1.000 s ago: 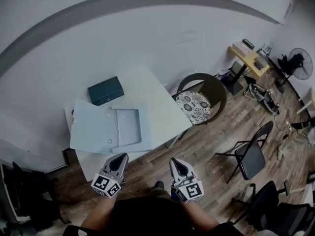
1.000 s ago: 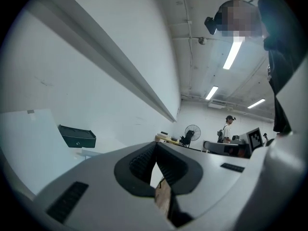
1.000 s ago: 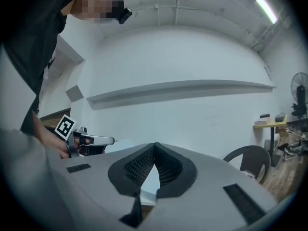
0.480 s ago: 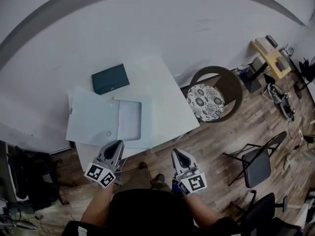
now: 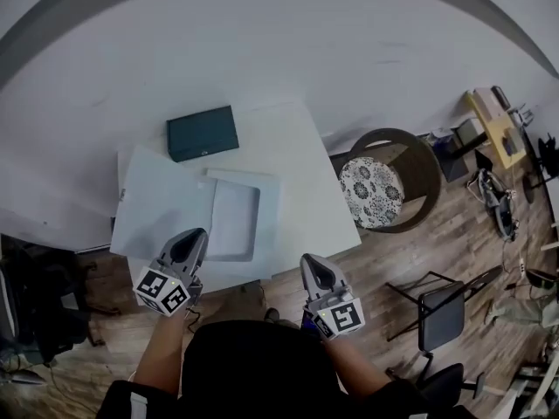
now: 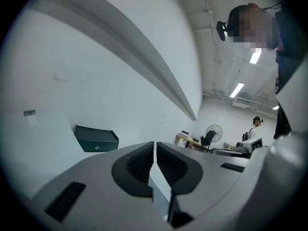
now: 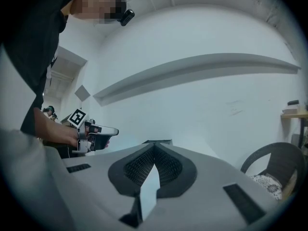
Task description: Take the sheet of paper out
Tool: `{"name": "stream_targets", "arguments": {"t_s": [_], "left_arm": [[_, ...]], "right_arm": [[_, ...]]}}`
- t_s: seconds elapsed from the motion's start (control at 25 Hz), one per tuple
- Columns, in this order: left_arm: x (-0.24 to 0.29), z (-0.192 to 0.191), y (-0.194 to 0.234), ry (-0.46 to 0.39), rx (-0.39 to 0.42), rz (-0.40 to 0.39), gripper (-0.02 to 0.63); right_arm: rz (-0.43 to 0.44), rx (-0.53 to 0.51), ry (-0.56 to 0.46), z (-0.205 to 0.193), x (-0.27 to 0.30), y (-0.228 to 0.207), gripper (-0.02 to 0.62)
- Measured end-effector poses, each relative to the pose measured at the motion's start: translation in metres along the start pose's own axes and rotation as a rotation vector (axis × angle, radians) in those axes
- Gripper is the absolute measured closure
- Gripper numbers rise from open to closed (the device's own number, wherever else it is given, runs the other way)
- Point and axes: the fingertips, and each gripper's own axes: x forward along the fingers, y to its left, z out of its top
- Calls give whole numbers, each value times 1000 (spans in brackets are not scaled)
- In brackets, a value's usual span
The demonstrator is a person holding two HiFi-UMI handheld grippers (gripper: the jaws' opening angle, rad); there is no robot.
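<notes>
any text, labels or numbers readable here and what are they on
No text is readable anywhere.
Cubes on left claw and right claw: square black-and-white markers, no letters.
Dark green box: small pale spot on front, too small to read.
Pale folder: small edge tag, blurred.

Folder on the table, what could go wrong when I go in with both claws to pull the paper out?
1. The left claw and right claw are both shut, and the sheet of paper lies flat in the open folder; shut tips would likely just shove or crumple it.
2. The folder lies loose near the near edge of the table; pulling the sheet without pinning the folder could drag it off.
</notes>
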Motion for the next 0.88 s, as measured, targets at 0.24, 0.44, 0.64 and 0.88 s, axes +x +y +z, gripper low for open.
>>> {"name": "stream_targets", "arguments": {"t_s": [0.24,0.44,0.64,0.88], "left_arm": [[30,-11,39,118,-55,-27,594],[50,-47,63,310,-129,-70,560],[60,-93,86,520,-167,-73,515],[64,-148,106,735,-276,-72,483]], "right_arm": [[13,-27,15,9,54,-17,584],[-3,-37,38,9,83,-26,584],[-17,-27,44,9,108,-36,584],[10,-10,93,-11,129,-47,584]]}}
